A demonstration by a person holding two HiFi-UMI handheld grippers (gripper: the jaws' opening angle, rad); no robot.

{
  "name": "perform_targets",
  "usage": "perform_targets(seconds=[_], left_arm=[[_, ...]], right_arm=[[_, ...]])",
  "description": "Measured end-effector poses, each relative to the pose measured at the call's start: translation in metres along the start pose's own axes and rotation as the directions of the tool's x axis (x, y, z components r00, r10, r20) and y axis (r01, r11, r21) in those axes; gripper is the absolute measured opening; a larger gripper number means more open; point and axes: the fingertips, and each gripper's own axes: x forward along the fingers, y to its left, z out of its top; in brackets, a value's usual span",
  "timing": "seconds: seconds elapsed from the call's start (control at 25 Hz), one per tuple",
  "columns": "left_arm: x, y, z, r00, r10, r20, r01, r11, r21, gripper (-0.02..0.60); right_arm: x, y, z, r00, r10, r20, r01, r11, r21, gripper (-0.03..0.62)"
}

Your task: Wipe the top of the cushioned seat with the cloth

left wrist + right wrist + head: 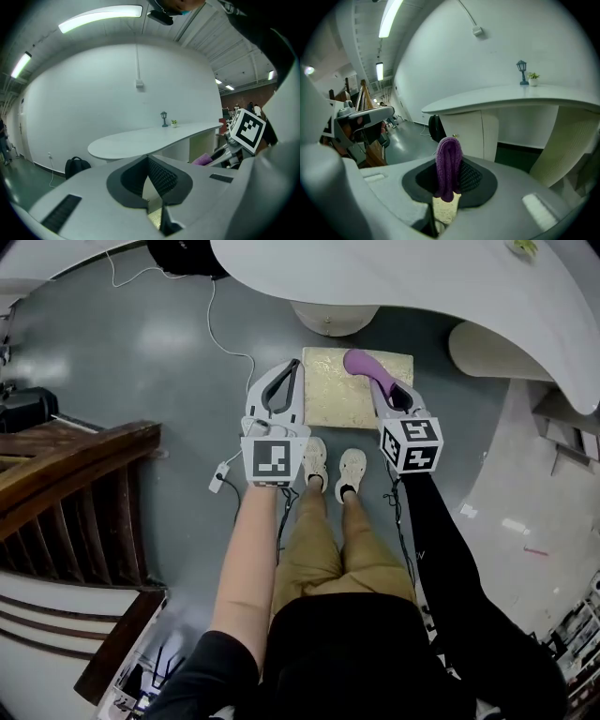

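The right gripper point(382, 395) is clamped on a purple knitted cloth point(358, 362). In the right gripper view the cloth point(449, 164) stands folded between the dark ribbed pads point(469, 177) and rises past their tips. Just below and ahead of that gripper lies the pale yellow, square cushioned seat point(337, 395). The cloth hangs over the seat's far right part, though whether it touches the surface cannot be told. A strip of the seat point(445, 208) shows under the cloth through the jaws. The left gripper point(296, 367) has its jaws drawn together at the tips with nothing between them. It hangs at the seat's left edge, beside the right gripper and apart from it. Behind both grippers, the person's light-coloured shoes point(333, 465) stand on the grey floor just short of the seat. Beyond the seat, a white curved counter point(422, 277) overhangs. A thin white cable point(225, 343) trails on the floor to the left of the left gripper.
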Motion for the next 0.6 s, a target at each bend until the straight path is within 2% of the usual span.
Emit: perform_targets(seconds=[0.12, 0.28, 0.48, 0.6], left_arm=[[0.008, 0.009, -0.032, 1.000, -0.005, -0.024, 0.004, 1.000, -0.025, 0.008], [0.025, 0.022, -0.064, 0.999, -0.015, -0.043, 0.013, 0.999, -0.053, 0.008], [0.045, 0.043, -0.104, 0.996, -0.028, -0.082, 0.022, 0.997, -0.068, 0.008], [0.051, 0.058, -0.123, 0.993, -0.041, -0.109, 0.034, 0.997, -0.069, 0.008]], right_arm=[[0.029, 0.003, -0.020, 0.999, -0.021, -0.043, 0.022, 0.999, 0.025, 0.061], [0.070, 0.013, -0.038, 0.997, 0.007, -0.077, -0.003, 0.999, 0.052, 0.061], [0.133, 0.029, -0.060, 0.991, 0.057, -0.118, -0.033, 0.980, 0.195, 0.061], [0.164, 0.051, -0.060, 0.987, 0.121, -0.110, -0.089, 0.961, 0.260, 0.061]])
